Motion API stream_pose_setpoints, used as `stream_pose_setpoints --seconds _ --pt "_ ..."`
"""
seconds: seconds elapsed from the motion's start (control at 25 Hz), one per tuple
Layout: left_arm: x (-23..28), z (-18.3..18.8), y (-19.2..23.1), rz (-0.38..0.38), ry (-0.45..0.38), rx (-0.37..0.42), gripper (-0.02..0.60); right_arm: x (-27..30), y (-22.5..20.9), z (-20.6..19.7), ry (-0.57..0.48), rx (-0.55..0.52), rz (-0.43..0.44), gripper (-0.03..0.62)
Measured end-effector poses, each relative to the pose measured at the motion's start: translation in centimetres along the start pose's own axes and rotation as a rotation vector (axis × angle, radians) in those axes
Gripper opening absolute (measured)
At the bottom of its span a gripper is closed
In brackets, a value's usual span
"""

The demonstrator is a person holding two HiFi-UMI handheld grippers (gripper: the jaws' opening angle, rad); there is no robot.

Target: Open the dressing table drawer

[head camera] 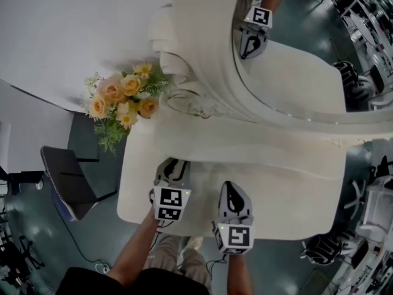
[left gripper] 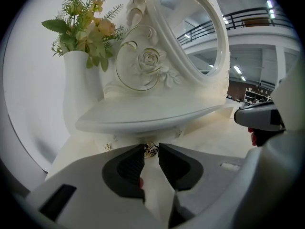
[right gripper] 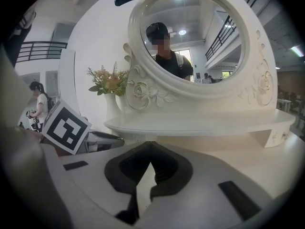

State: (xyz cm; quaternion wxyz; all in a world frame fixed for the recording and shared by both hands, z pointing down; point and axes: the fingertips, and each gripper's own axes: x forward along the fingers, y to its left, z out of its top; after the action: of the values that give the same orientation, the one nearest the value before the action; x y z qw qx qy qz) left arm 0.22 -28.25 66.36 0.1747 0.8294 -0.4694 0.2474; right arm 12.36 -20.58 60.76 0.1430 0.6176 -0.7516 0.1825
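Observation:
The white dressing table (head camera: pixel 264 165) carries an oval mirror (head camera: pixel 288 72) above a raised shelf (left gripper: pixel 143 113). Under that shelf a small brass drawer knob (left gripper: pixel 151 149) shows on the drawer front. My left gripper (left gripper: pixel 151 152) points at it with the knob caught between its fingertips, which sit close on both sides. In the head view the left gripper (head camera: pixel 174 168) lies over the table's front left. Just to its right, my right gripper (right gripper: pixel 151 143) is shut with its tips touching and nothing in it; it hovers over the tabletop (head camera: pixel 232 192).
A white vase (left gripper: pixel 78 85) of peach flowers (head camera: pixel 123 100) stands at the table's left end beside the mirror frame. A dark chair (head camera: pixel 67 177) stands on the floor to the left. Office chairs (head camera: pixel 356 85) are at the right. A person stands far left (right gripper: pixel 38 104).

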Motion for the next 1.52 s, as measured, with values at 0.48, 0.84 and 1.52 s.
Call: stream_pose_setpoints --seconds 0.48,0.84,1.52 --pt "-0.1 0.0 0.0 0.014 -0.003 -0.001 0.091 0.0 0.3 -0.1 0.000 -0.001 0.007 -0.002" --pt "-0.6 -0.4 -0.2 0.016 0.000 -0.005 0.091 -0.6 0.5 -0.5 0.003 0.002 0.005 -0.002" --pt "-2.3 -1.7 -1.1 0.019 0.012 -0.010 0.091 -2.0 1.2 -0.9 -0.013 0.002 0.016 -0.002"
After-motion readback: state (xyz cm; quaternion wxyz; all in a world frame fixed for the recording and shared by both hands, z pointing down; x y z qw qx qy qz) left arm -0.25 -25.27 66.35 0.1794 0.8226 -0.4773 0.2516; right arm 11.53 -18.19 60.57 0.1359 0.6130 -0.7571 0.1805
